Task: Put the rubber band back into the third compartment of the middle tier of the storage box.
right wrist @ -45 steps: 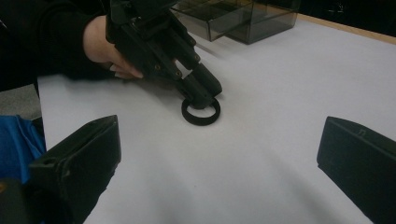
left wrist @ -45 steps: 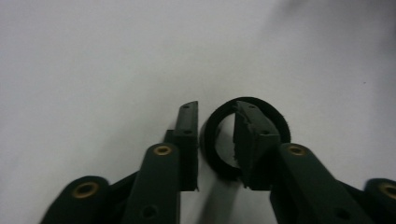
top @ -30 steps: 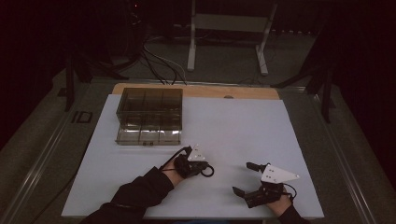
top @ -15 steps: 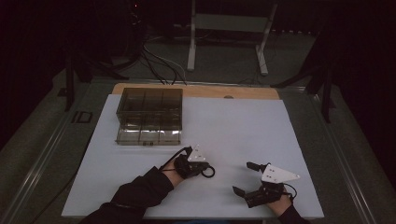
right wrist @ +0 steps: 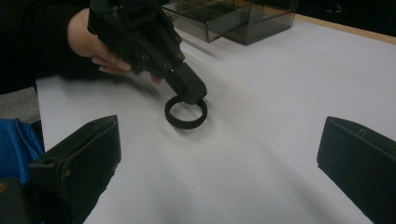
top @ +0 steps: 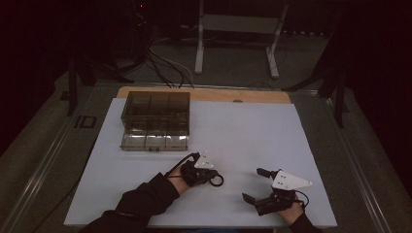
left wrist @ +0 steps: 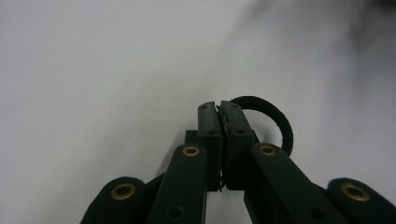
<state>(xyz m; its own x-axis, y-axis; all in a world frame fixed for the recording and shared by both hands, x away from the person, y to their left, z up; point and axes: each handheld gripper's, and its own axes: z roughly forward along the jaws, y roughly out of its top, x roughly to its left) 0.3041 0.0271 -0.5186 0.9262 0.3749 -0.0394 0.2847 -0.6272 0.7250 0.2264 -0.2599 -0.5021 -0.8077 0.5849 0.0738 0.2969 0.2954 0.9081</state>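
While left hand-held gripper [left wrist: 219, 109] clamps its rim, thin black ring [left wrist: 275, 122], round, matte, right hand-held gripper [top: 256, 185] wide apart

Left tongs [top: 210, 175], held low in the left hand [top: 187, 172], jaws pressed together. Right tongs [top: 257, 187], jaws spread wide, lying level.

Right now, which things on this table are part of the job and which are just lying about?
In the job:
- black ring, pinched at its rim by the left tongs
- right tongs, open, waiting nearby

Lying about:
- clear compartment box
- white table cover
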